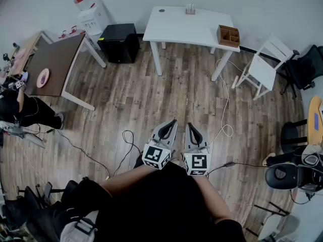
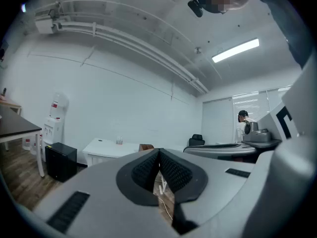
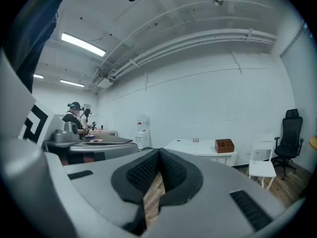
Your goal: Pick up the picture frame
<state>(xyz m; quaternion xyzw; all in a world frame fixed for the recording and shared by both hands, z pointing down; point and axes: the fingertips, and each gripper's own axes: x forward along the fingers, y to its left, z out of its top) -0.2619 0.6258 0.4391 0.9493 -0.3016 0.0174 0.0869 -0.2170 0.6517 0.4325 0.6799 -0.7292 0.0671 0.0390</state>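
Person stands mid-room on the wood floor (image 1: 151,100), both tools held close in front of the body, side by side, pointing toward the white table (image 1: 181,26). Left gripper (image 1: 173,121) is clenched: in its own view the ribbed pads (image 2: 148,170) meet at the tips, nothing between them, only a wedge of floor showing lower down. Right gripper (image 1: 188,125) is the same, pads (image 3: 146,171) closed tip to tip and empty, w/ floor planks visible through the gap below. The two grippers sit just beside each other, marker cubes near the person's chest.

The picture frame: can't tell which item it is from here. On the white table there's a small upright thing (image 1: 190,8) at the back edge, too small to ID, and a wooden organiser box (image 1: 228,35) at the right end. Both are well apart from the grippers.

Round the room: white chair (image 1: 265,67) right of the table, black office chair (image 1: 308,67) beyond it, black cabinet (image 1: 119,43) left of the table, water dispenser (image 1: 91,11) by the wall. A dark-topped table (image 1: 55,64) on the left carries a pink plate (image 1: 43,77). Cables (image 1: 224,105) trail across the floor.
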